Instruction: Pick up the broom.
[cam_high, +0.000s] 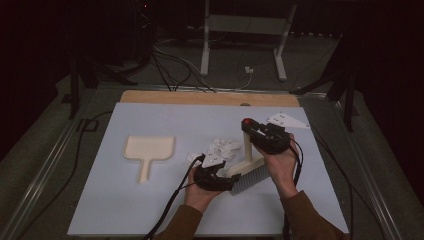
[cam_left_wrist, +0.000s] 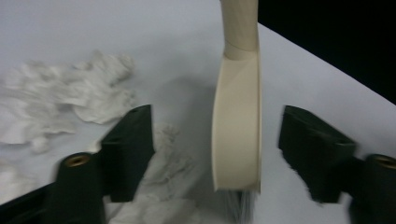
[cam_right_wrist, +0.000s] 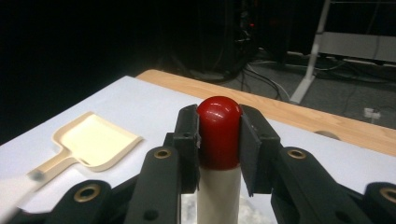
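Your right gripper (cam_right_wrist: 219, 140) is clamped on the red cap of the brush (cam_high: 248, 165), which stands bristles-down near the tabletop's middle, nearer its right edge. Your left gripper (cam_left_wrist: 215, 154) stands apart, its jaws either side of the brush head without touching it. The cream dustpan (cam_high: 148, 150) lies empty toward the left edge. The left gripper view brings the crumpled paper scraps (cam_left_wrist: 60, 102) close; the right gripper view shows the grip on the cap.
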